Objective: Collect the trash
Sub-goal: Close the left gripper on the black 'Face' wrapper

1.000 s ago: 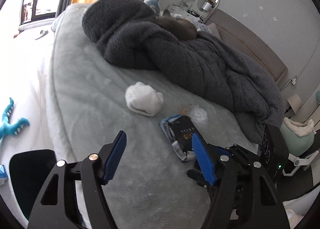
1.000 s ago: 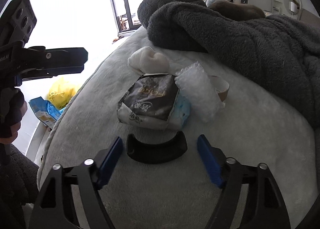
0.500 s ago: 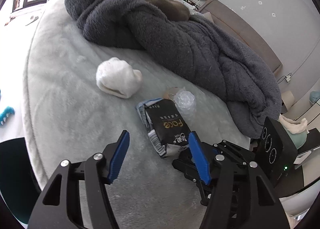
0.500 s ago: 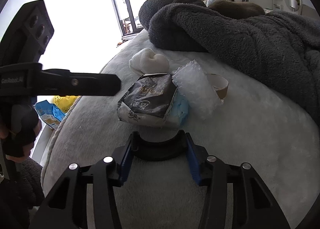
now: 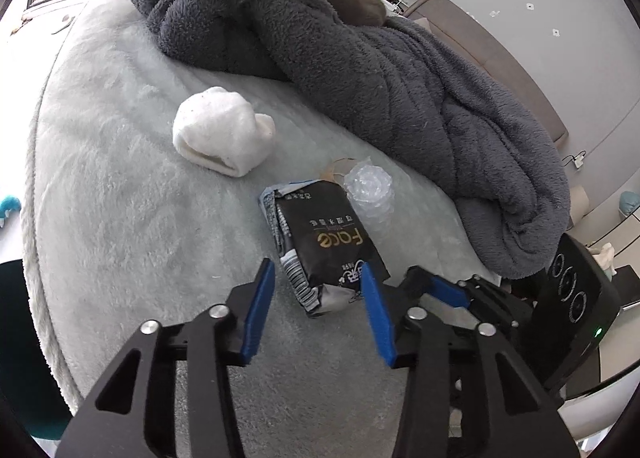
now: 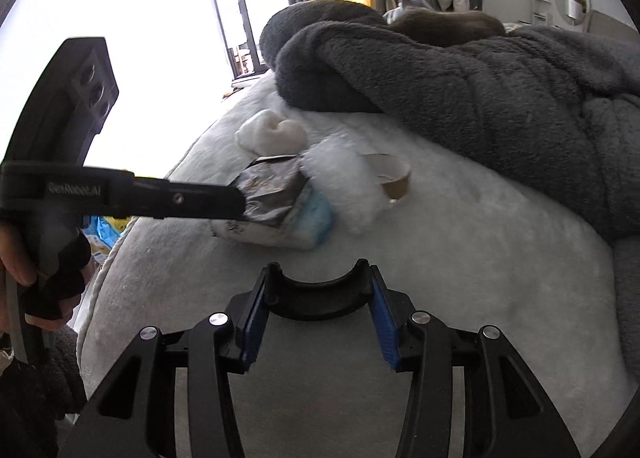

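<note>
A black snack packet (image 5: 324,246) lies on the pale plush bed (image 5: 120,218), on top of a blue tissue pack (image 6: 318,214). Its near end sits between the blue pads of my left gripper (image 5: 318,294). The jaws are closing around it, and a gap still shows on the left side. Beside the packet lie a wad of bubble wrap (image 5: 370,190), a torn paper cup (image 6: 394,178) and a white rolled sock (image 5: 224,134). My right gripper (image 6: 316,310) is shut on a black curved plastic piece (image 6: 316,296), just above the bed. In the right wrist view my left gripper (image 6: 234,202) reaches in from the left.
A thick dark grey blanket (image 5: 380,70) is heaped across the far and right side of the bed. A gloved hand (image 6: 60,258) holds the left tool. Blue and yellow bags (image 6: 100,230) lie on the floor past the bed's left edge. A teal toy (image 5: 8,204) lies there too.
My left gripper came forward and down over the packet and its jaws narrowed. My right gripper closed on the black curved piece, which was lying loose between its pads a second ago.
</note>
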`<action>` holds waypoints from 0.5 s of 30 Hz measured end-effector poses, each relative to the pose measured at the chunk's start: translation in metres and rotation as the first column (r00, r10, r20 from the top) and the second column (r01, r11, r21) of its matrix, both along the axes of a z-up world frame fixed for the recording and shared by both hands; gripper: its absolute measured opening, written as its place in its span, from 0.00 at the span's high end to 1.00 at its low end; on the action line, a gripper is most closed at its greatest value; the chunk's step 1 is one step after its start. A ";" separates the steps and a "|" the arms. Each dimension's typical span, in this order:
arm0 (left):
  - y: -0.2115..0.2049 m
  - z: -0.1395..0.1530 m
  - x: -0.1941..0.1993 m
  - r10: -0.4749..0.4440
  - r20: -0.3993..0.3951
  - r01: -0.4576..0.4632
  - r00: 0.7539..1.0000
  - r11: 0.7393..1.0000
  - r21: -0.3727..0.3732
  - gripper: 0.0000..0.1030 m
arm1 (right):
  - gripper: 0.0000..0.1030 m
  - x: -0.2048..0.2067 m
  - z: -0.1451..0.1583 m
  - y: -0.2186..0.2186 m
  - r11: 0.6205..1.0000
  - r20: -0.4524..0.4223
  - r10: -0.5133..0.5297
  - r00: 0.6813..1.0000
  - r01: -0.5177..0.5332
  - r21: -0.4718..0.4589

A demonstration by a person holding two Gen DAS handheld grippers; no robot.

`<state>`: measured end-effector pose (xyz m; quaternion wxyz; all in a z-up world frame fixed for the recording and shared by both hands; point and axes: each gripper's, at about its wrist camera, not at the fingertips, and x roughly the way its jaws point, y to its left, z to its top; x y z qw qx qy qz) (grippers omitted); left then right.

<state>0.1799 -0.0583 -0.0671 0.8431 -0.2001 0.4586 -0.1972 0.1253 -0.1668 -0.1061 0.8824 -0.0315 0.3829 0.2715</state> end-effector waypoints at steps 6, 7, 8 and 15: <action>-0.003 0.002 -0.002 -0.016 0.031 0.014 0.999 0.998 0.060 0.81 | 0.54 0.002 0.006 -0.007 1.000 0.008 -0.022 1.000 0.022 0.012; -0.003 0.003 -0.003 -0.019 0.038 0.017 0.999 0.998 0.066 0.83 | 0.54 0.002 0.006 -0.007 1.000 0.009 -0.023 1.000 0.023 0.012; -0.003 0.004 -0.005 -0.022 0.045 0.019 0.999 0.997 0.073 0.86 | 0.54 0.002 0.007 -0.007 1.000 0.009 -0.024 1.000 0.024 0.013; -0.002 0.014 -0.012 -0.036 0.104 0.021 0.994 0.991 0.136 0.92 | 0.54 0.004 0.013 -0.004 0.999 0.019 -0.028 0.999 0.027 0.023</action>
